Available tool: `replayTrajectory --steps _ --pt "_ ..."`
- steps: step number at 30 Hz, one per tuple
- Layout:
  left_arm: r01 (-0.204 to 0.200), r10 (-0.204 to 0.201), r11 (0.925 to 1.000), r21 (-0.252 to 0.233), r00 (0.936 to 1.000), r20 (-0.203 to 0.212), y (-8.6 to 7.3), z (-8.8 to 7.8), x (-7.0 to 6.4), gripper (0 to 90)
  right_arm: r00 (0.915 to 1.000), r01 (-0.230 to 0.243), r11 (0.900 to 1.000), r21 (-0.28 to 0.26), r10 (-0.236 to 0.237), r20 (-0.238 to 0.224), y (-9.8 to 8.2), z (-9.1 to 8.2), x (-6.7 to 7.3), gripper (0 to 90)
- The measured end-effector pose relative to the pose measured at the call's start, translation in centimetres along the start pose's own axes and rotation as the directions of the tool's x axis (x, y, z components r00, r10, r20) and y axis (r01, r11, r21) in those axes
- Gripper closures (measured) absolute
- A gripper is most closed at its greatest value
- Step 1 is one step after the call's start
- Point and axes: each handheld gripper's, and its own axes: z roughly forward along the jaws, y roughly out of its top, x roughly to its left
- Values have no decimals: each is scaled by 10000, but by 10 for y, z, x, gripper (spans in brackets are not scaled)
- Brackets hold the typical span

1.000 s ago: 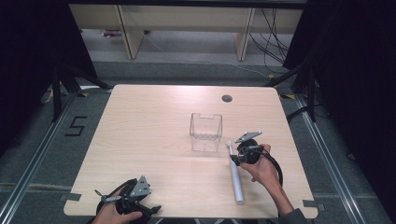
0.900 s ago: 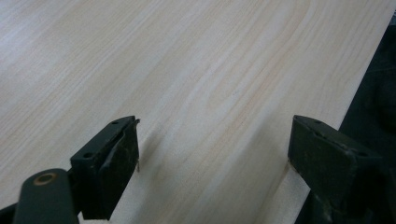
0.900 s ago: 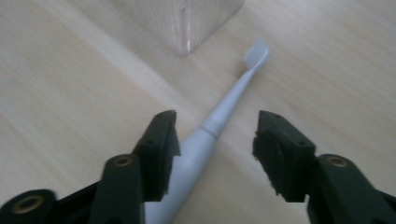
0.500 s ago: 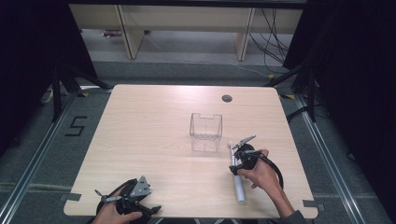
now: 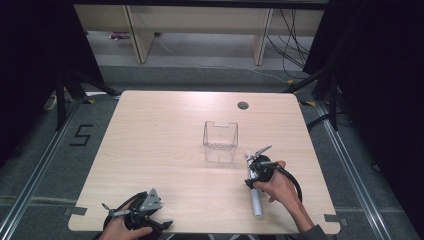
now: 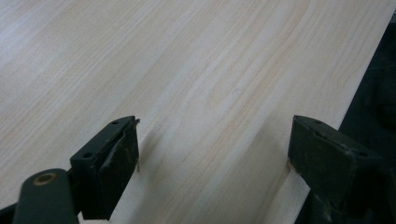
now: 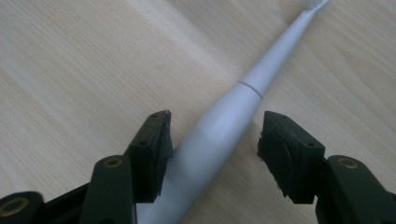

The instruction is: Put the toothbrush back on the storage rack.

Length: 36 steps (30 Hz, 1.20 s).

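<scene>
A white electric toothbrush (image 5: 257,199) lies flat on the wooden table (image 5: 160,145), its head toward the clear box. My right gripper (image 5: 253,175) is down over its upper handle. In the right gripper view the handle (image 7: 224,128) runs between the two jaws of the right gripper (image 7: 212,135). The left pad is at its side and a gap stays at the right pad. These jaws have just been closing with the toothbrush between them, so the gripper is open. My left gripper (image 5: 159,224) rests at the table's near left edge, and its jaws (image 6: 215,149) are wide apart over bare wood.
A clear, empty plastic box (image 5: 220,141) stands upright mid-table, just beyond the toothbrush's head. A round cable hole (image 5: 243,105) sits near the far edge. The table's near edge runs close to the left gripper, with dark floor past it.
The right gripper has come slightly down and toward the person, settling astride the toothbrush handle. The toothbrush, box and left gripper have stayed put.
</scene>
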Motion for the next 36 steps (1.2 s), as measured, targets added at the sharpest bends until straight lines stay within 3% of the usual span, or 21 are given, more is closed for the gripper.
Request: replayTrajectory --steps 1,2,3,4,6,7,10,13,16,18,19,22,25,27,33,36 --pt "6 -7 10000 7 10000 41 0 0 0 157 9997 -246 9994 224 248 -57 0 -1 1 447" --pt "46 -47 10000 76 10000 57 0 0 1 157 9999 23 10000 86 -22 -128 -1 1 -2 451" --pt "43 -43 10000 54 10000 48 0 0 1 157 9999 -11 10000 89 12 -168 -1 1 -3 464" --pt "25 -25 10000 -12 10000 -11 0 0 0 157 9989 -384 9990 237 390 -250 -1 1 -1 471" --pt "200 -200 9998 -16 9998 9 0 1 -1 157 9991 -386 9987 317 391 -140 -2 0 -3 480" --pt "-12 12 10000 -10 10000 -8 0 0 0 157 9975 -634 9973 358 644 -284 -3 0 -1 488" --pt "-35 33 9999 169 9999 98 0 -1 1 157 9995 -113 9997 221 119 -282 -3 1 -6 522" --pt "-58 57 9999 143 9999 86 1 0 1 157 9993 -25 9993 376 39 -373 -2 0 -8 558" --pt "-29 28 10000 81 10000 34 0 0 0 157 9982 -267 9973 681 303 -522 -3 -1 -9 606" --pt "-31 31 10000 85 10000 36 0 0 0 157 9987 -108 9971 755 145 -493 -4 -2 -11 645" --pt "-23 22 10000 97 10000 41 0 0 0 157 9981 257 9971 722 -215 -576 -4 -1 -14 652" --pt "32 -33 10000 34 10000 17 0 1 0 156 9983 224 9955 917 -173 -564 -4 -2 -16 659" --pt "18 -20 9998 202 10000 76 0 1 1 157 9979 200 9890 1465 -107 -642 -1 -3 -17 661" --pt "-57 55 9997 241 9999 95 1 0 1 157 9944 834 9852 1499 -726 -765 3 -1 -21 660" --pt "-17 15 9998 188 10000 79 0 0 1 157 9898 1249 9642 2337 -1047 -970 15 3 -24 659" --pt "-5 4 9999 135 10000 62 0 0 1 157 9923 1059 9541 2800 -830 -922 18 3 -23 660"
